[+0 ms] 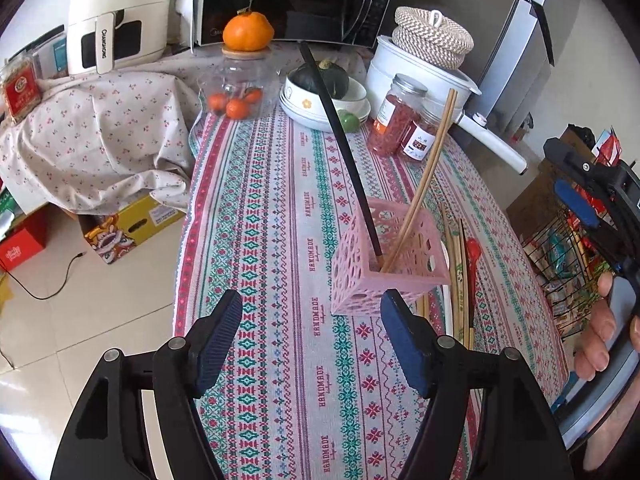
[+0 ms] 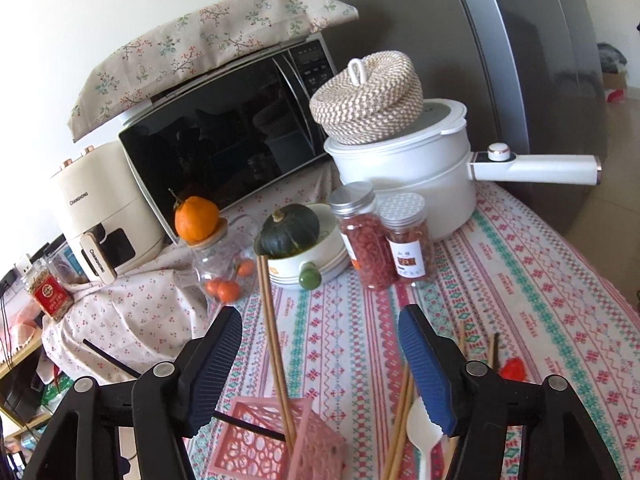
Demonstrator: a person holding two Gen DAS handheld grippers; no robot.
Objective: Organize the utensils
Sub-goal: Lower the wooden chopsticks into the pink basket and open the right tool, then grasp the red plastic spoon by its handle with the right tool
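Left gripper (image 1: 310,328) was wide, nothing between the pads, hovering just short of the pink basket (image 1: 390,258). Right gripper (image 2: 320,354) also wide and empty; the bamboo chopsticks (image 2: 274,336) standing in the basket passed up through its gap without touching either pad, as far as I could tell.

Basket was the landmark. Inside it: one black chopstick (image 1: 340,144) leaning away toward the bowls, plus the bamboo pair leaning the other way. Just beside the basket, on the side away from the floor, lay the loose utensils (image 1: 460,264): more bamboo chopsticks, a red spoon (image 1: 473,254), and a white spoon (image 2: 422,424) seen only from the right wrist. They seemed to rest on a white tray edge; hard to confirm.

Handling, my read: chopsticks light, stiff, thin, prone to rolling or pivoting in the pads, so take them mid-shaft or slightly toward the thick end. Plastic spoons light and slick; grab the handle, not the bowl. Basket is light and perforated, could tip if a stick levers against the rim.
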